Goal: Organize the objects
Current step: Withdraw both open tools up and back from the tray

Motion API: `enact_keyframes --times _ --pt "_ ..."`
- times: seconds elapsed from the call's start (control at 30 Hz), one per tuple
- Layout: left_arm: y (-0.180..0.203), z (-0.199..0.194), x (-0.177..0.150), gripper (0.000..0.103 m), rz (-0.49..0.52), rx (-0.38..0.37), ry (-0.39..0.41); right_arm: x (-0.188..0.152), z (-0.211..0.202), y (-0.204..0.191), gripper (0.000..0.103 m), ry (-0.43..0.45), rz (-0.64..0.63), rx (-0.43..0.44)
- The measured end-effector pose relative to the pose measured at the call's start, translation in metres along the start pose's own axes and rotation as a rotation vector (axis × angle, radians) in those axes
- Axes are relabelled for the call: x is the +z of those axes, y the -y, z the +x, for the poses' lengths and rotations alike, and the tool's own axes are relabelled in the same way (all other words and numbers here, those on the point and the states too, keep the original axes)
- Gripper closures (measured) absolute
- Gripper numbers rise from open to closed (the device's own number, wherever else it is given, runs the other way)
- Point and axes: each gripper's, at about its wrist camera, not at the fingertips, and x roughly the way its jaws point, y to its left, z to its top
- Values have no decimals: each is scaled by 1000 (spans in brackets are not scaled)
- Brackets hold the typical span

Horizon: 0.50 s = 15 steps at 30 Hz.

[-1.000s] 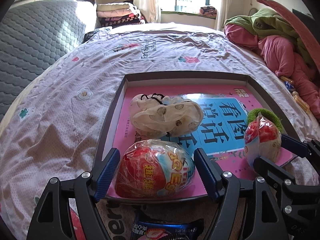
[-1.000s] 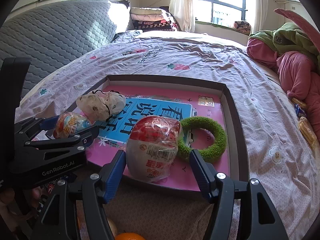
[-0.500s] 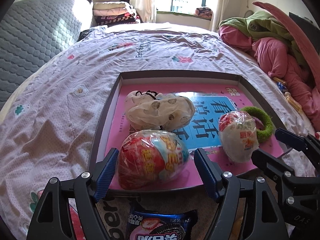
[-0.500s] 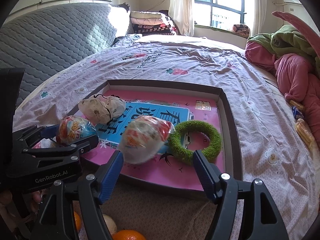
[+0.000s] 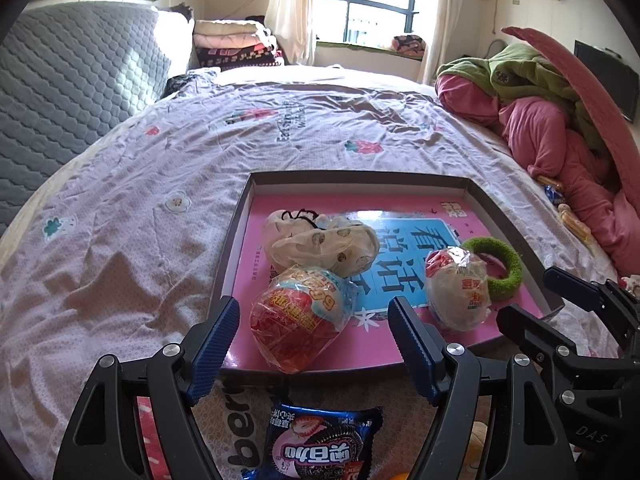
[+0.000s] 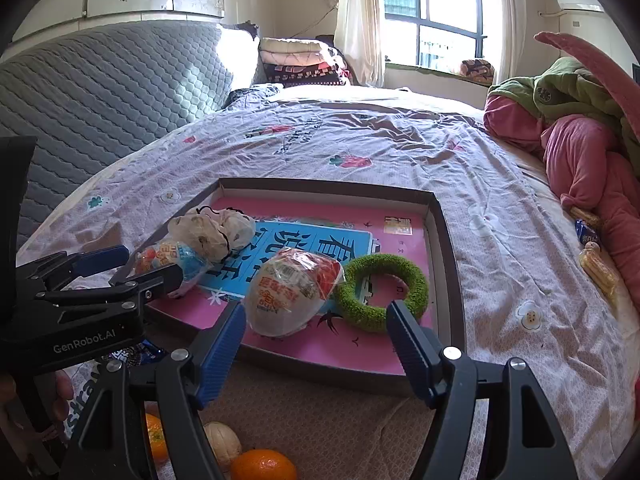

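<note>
A dark-rimmed tray with a pink floor lies on the bed. In it lie a red-and-blue wrapped egg, a white-and-red wrapped egg, a green ring and a cream cloth pouch. My left gripper is open, just behind the red-and-blue egg and not touching it. My right gripper is open, with the white-and-red egg just beyond its left finger and the green ring ahead.
A blue cookie packet lies below the left gripper. Oranges and a pale round fruit lie below the right gripper. Pink and green bedding is heaped at the right, with snack packets beside it.
Both grippers have let go of their eggs and drawn back toward me. The two eggs now lie in the tray's near part.
</note>
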Motion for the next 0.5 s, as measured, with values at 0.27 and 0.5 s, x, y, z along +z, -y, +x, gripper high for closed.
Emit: enact_keyframes --times 0.27,0.5 --pt "0 -24 1 25 -11 -1 50 2 -18 -6 28 52 -17 -4" --pt "3 -43 0 25 -5 2 86 4 -38 -6 28 117 -4 2"
